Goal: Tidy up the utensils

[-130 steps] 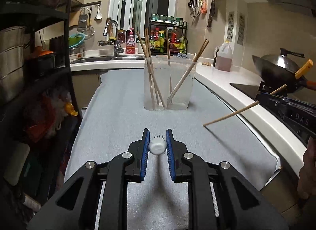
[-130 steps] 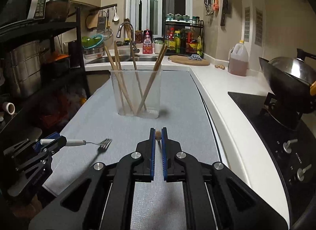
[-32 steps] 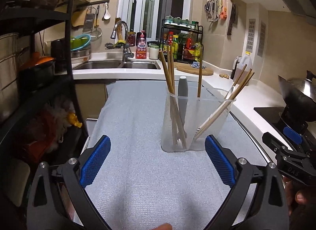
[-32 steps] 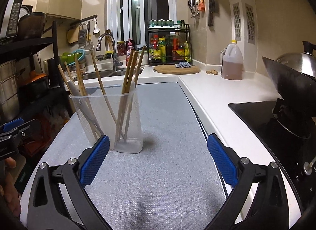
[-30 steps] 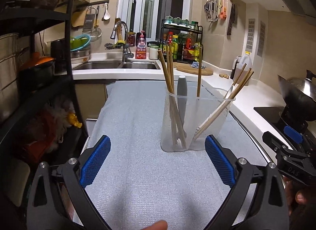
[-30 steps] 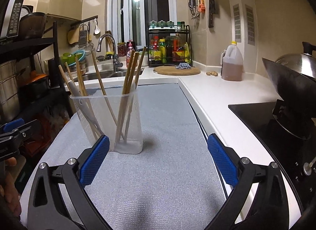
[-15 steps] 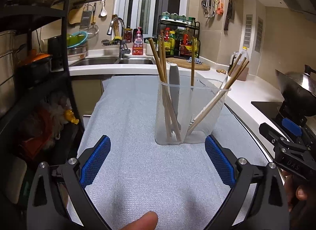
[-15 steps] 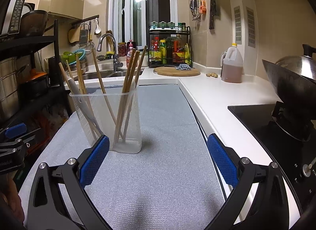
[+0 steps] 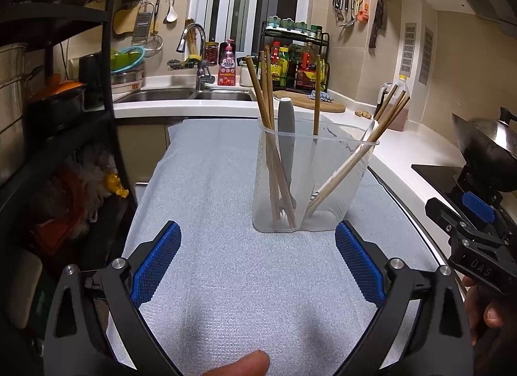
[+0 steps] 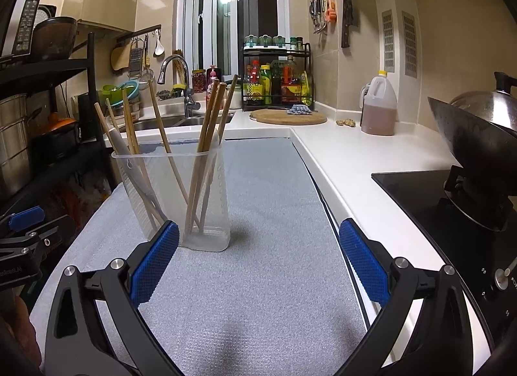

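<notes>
Chopsticks point(image 9: 269, 137) and fork point(image 9: 286, 137) seen stowed in cup point(image 9: 310, 182); desk point(image 9: 242, 263) bare; both grippers' fingers point(image 9: 155, 259) spread, empty. Task judged done.

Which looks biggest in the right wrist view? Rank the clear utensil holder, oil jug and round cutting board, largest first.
1. Clear utensil holder: largest, though it stands nearest the camera, which inflates it.
2. and 3. Round cutting board and oil jug: the board is wider, the jug taller; too close to rank.
</notes>
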`<state>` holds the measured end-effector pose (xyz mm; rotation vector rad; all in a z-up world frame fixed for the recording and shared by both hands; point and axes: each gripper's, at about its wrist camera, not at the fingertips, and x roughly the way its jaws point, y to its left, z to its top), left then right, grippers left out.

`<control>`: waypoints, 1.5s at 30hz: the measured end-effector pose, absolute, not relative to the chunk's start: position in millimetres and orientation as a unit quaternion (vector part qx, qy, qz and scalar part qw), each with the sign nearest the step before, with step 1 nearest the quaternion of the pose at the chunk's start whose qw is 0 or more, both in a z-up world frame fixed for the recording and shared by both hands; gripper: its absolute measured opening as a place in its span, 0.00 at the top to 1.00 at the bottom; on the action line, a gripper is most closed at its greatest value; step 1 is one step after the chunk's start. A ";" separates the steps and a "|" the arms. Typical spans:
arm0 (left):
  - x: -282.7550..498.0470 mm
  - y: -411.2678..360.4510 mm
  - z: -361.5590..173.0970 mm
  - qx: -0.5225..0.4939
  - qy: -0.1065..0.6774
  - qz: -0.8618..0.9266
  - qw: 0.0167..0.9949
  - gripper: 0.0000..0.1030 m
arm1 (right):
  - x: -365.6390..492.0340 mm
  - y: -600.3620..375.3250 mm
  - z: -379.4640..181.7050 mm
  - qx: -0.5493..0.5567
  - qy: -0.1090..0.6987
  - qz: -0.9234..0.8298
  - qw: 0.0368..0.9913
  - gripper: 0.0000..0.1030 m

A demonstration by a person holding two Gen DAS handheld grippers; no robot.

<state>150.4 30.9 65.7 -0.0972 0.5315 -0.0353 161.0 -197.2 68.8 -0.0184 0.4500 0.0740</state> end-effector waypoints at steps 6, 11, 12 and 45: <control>151.4 33.6 65.2 -0.052 0.266 -0.015 0.962 0.09 | 161.1 -196.9 67.9 -0.010 0.223 0.037 0.974 0.05; 151.0 33.6 65.9 -0.052 0.264 -0.014 0.963 0.09 | 160.6 -196.0 68.0 -0.012 0.222 0.037 0.974 0.05; 151.0 34.1 65.7 -0.052 0.264 -0.014 0.963 0.09 | 160.5 -195.8 67.8 -0.012 0.222 0.037 0.974 0.05; 148.3 32.7 67.3 -0.041 0.254 -0.015 0.966 0.09 | 160.5 -195.4 68.2 -0.012 0.221 0.038 0.974 0.05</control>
